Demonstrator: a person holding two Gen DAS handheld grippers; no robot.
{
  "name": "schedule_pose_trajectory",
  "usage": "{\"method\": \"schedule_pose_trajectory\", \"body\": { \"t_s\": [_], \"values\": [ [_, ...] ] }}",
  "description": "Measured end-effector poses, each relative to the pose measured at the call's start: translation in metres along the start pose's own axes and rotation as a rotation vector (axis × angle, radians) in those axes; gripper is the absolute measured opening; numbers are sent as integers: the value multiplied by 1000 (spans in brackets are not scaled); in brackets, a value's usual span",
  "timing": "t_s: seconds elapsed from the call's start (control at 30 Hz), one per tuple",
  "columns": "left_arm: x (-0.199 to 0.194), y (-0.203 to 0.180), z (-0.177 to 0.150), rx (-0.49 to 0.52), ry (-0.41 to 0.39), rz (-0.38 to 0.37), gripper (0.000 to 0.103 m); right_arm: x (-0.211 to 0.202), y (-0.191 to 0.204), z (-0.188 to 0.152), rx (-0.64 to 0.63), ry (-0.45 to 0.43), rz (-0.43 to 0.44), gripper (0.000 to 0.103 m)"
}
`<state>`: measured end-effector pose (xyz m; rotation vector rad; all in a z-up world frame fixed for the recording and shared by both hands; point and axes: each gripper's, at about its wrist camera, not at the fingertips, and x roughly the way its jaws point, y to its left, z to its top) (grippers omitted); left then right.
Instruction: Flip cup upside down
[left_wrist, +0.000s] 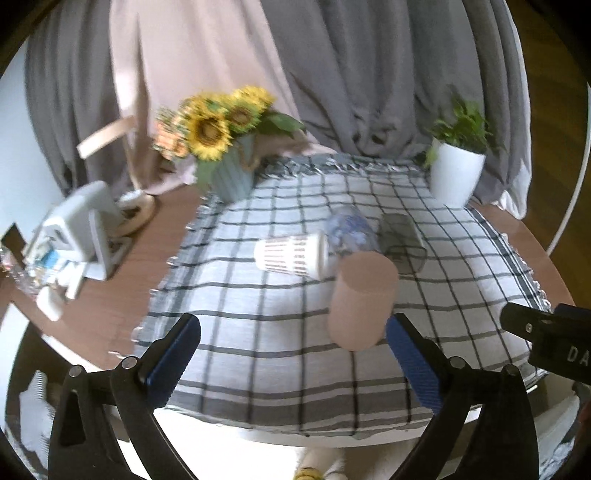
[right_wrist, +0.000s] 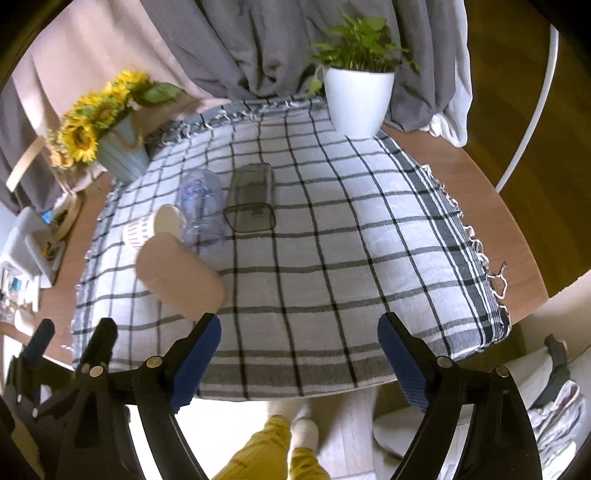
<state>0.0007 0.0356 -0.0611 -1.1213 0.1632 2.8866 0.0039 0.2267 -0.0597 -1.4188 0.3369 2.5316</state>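
Several cups stand or lie on a checked cloth (left_wrist: 258, 350). A pink cup (left_wrist: 362, 302) stands mouth down, nearest me; it also shows in the right wrist view (right_wrist: 181, 275). A white striped cup (left_wrist: 291, 254) lies on its side. A blue patterned clear cup (left_wrist: 351, 230) and a grey clear cup (left_wrist: 402, 236) stand mouth down behind it. My left gripper (left_wrist: 291, 343) is open, above the cloth's near edge, left of the pink cup. My right gripper (right_wrist: 299, 343) is open and empty, to the right of the pink cup.
A sunflower vase (left_wrist: 225, 155) stands at the back left and a white potted plant (left_wrist: 458, 166) at the back right. A white rack with clutter (left_wrist: 74, 236) sits on the wooden table at the left. Grey curtains hang behind.
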Motion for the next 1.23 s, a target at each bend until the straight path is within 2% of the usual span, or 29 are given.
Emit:
{"method": "schedule_pose_trajectory", "body": {
  "t_s": [0.2,0.57,1.23],
  "values": [
    [-30,19,2,-23,-33,57,102,-24,12,-9,-36,-38,40,87],
    [-55,29,7,-21,-59,-5,103,-64,28,-23,-74,-144,39,88],
    [-69,37,17,-1,-112,-24,103,-87,41,-30,-91,-191,18,89]
  ]
}}
